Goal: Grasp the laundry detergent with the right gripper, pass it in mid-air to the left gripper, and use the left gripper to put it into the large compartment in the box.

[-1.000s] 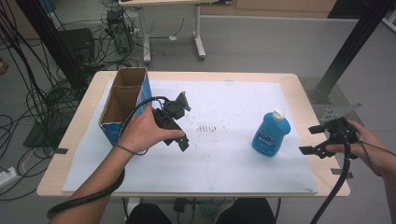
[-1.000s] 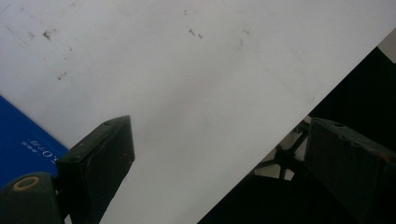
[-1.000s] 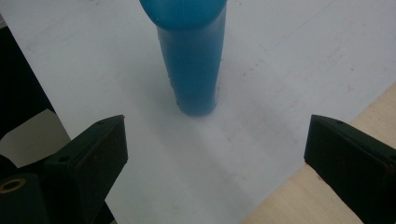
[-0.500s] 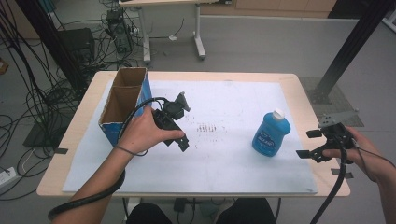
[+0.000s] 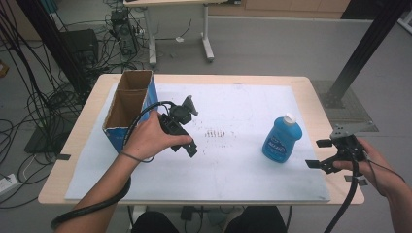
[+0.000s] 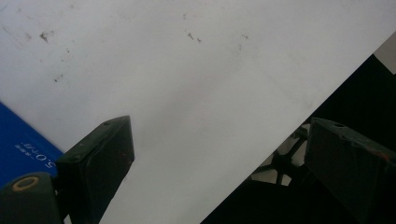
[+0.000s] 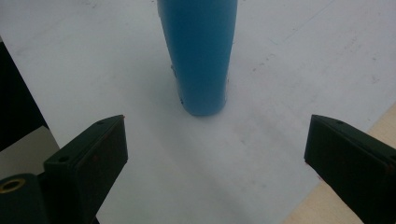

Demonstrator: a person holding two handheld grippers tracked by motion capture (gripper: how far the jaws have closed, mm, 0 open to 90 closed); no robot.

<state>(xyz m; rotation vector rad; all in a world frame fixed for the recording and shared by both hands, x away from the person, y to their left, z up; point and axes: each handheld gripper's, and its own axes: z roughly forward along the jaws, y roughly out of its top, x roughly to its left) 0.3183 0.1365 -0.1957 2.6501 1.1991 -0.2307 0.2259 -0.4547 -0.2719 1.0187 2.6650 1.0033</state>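
1. Right gripper (image 7: 217, 154): both black jaws rise from the bottom corners, spread wide, nothing between them but bare surface.
2. Blue bottle (image 7: 201, 56): stands upright straight ahead of the gripper, on the centre line between the jaws but beyond their tips, not touching either. Its base sits nearer the left jaw's tip than the right's. The top is cut off by the upper edge.
3. White sheet (image 7: 289, 79): lies under the bottle and under most of the gap between the jaws; faint dark specks ahead and right.
4. Tabletop (image 7: 308, 207): a tan wooden strip shows beside the right jaw, where the sheet ends.
5. Dark area at far left, past the sheet's edge; contents unclear.
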